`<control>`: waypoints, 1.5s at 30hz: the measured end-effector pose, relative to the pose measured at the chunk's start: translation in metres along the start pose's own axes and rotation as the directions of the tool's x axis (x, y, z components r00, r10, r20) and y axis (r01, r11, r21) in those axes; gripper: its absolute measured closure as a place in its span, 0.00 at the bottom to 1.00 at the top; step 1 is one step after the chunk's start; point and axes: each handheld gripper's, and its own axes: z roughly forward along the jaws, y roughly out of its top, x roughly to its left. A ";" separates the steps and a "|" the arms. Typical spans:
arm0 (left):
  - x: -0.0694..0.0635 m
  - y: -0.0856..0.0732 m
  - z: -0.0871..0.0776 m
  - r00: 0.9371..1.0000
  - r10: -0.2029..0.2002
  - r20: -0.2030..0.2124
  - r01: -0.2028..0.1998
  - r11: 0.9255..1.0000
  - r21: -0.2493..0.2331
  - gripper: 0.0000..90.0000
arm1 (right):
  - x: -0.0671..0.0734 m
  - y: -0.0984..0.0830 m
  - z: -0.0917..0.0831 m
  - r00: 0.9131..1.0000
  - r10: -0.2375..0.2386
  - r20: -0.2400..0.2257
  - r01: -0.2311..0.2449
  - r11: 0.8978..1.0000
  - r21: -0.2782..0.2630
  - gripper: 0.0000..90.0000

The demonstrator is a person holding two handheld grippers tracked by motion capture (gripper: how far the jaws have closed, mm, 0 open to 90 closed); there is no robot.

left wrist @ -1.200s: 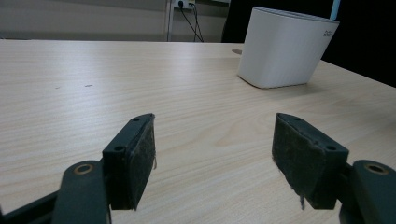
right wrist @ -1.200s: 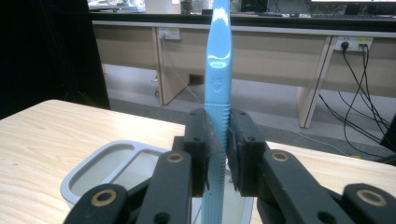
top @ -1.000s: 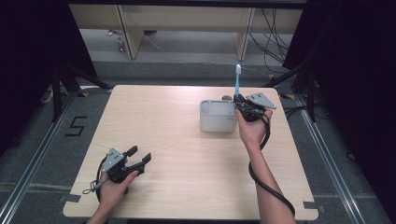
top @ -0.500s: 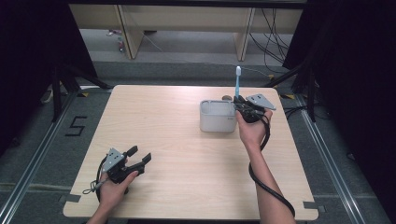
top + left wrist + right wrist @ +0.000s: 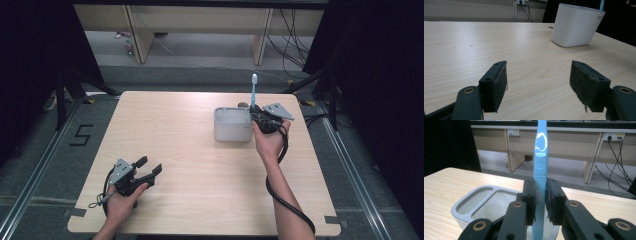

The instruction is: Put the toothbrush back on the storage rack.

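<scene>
A light blue toothbrush [image 5: 254,90] stands upright with its white head on top, clamped by its handle in my right gripper [image 5: 258,116]. The right gripper view shows the toothbrush [image 5: 541,157] pinched between both pads, its lower end down over the right side of a white two-compartment holder [image 5: 477,206]. That white holder [image 5: 232,125] sits on the table right of centre, directly left of the gripper. My left gripper [image 5: 150,169] rests near the table's front left with its jaws wide open and nothing between them [image 5: 537,82]; the holder [image 5: 577,25] lies far ahead of it.
The wooden table [image 5: 185,150] is bare apart from the holder. Wooden benches [image 5: 200,25] and hanging cables [image 5: 295,30] stand beyond its far edge. Black frames and floor rails [image 5: 45,165] run along both sides.
</scene>
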 end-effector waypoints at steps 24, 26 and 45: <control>0.000 0.000 0.000 1.000 -0.001 0.000 0.001 1.000 -0.001 0.33 | -0.001 -0.014 0.001 1.000 0.020 0.002 -0.020 1.000 0.024 0.88; 0.000 0.000 0.000 1.000 0.000 0.001 0.000 1.000 -0.001 0.33 | -0.002 -0.014 0.001 1.000 0.013 0.000 -0.013 1.000 0.027 0.88; 0.000 0.000 0.000 1.000 0.001 0.001 -0.001 1.000 -0.001 0.33 | -0.004 -0.020 0.003 1.000 0.013 0.007 -0.014 0.999 0.043 0.87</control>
